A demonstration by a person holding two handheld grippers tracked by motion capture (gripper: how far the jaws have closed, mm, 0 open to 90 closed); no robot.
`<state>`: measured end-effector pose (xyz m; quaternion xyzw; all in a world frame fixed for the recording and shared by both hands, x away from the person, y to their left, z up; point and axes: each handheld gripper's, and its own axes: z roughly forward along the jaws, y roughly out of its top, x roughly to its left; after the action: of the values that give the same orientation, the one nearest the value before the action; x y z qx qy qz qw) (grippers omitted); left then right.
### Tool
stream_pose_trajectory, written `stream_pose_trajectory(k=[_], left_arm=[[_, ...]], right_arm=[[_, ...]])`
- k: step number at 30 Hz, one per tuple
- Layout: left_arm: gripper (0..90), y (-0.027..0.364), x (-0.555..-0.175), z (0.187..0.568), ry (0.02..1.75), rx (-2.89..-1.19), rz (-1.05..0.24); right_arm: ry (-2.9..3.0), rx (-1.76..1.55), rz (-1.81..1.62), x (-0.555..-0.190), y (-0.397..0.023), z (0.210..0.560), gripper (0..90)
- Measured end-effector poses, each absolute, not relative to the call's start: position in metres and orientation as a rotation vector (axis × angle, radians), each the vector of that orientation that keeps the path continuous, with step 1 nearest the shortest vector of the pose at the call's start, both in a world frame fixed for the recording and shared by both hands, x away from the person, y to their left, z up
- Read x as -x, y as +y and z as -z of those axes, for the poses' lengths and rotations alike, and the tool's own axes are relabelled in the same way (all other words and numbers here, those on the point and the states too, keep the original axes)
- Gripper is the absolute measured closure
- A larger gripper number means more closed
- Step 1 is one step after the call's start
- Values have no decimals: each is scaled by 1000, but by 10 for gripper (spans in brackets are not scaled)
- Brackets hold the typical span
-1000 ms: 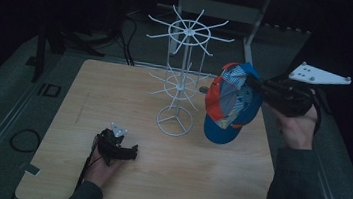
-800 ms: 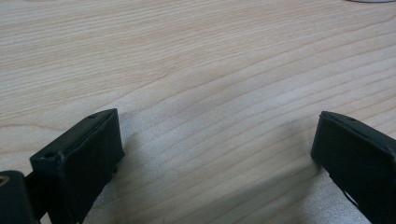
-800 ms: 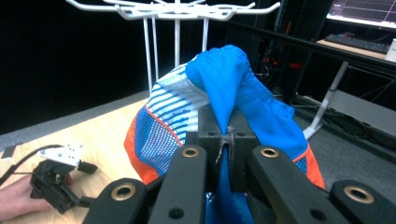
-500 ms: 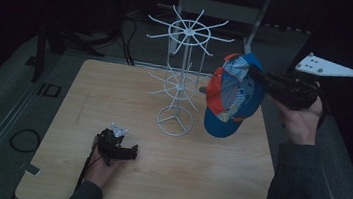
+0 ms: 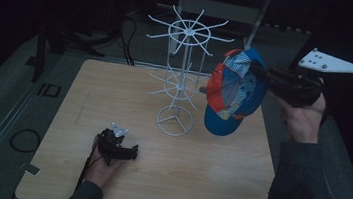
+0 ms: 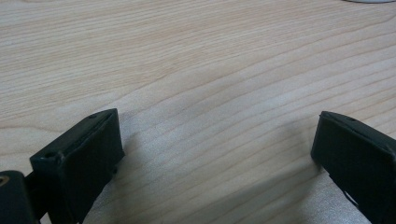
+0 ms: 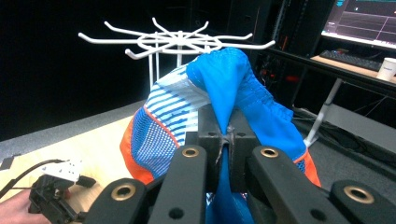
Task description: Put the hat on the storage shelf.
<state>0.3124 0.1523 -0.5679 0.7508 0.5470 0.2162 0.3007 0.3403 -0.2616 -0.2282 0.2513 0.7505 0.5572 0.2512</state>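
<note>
- Since a second ago the cap [image 5: 233, 93] rises and drifts toward the far right of the surface [image 5: 62, 116]; it hangs nearer the rack's [image 5: 183, 70] upper ring, and the left side is unchanged.
- Nearest, the left hand-held gripper [image 5: 117, 149] rests low on the wood, jaws spread wide, holding nothing.
- Farther right, the right hand-held gripper [image 7: 225, 140] is pressed together on a fold of blue fabric at the cap's back.
- The cap looks light and soft, sagging below the pinch; I judge a grip on the stiffer brim or band would steady it.
- The rack's thin prongs stick outward beside the cap and could snag mesh; the wood to the left and front lies open.
</note>
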Motion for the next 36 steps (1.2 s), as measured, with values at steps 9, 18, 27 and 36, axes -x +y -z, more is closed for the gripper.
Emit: stream_pose_trajectory(k=[9, 18, 27, 36], left_arm=[[24, 153, -312, 568, 1449, -1996, -575], [24, 152, -312, 568, 1450, -1996, -574], [24, 152, -312, 568, 1452, -1994, -571], [24, 152, -312, 568, 1453, -1994, -570]], right_arm=[[2015, -664, -1522, -338, -258, 215, 872], [1997, -677, -1525, -351, -251, 203, 872], [2053, -709, -1506, -371, -240, 216, 861], [2130, -745, -1472, -380, -235, 236, 833]])
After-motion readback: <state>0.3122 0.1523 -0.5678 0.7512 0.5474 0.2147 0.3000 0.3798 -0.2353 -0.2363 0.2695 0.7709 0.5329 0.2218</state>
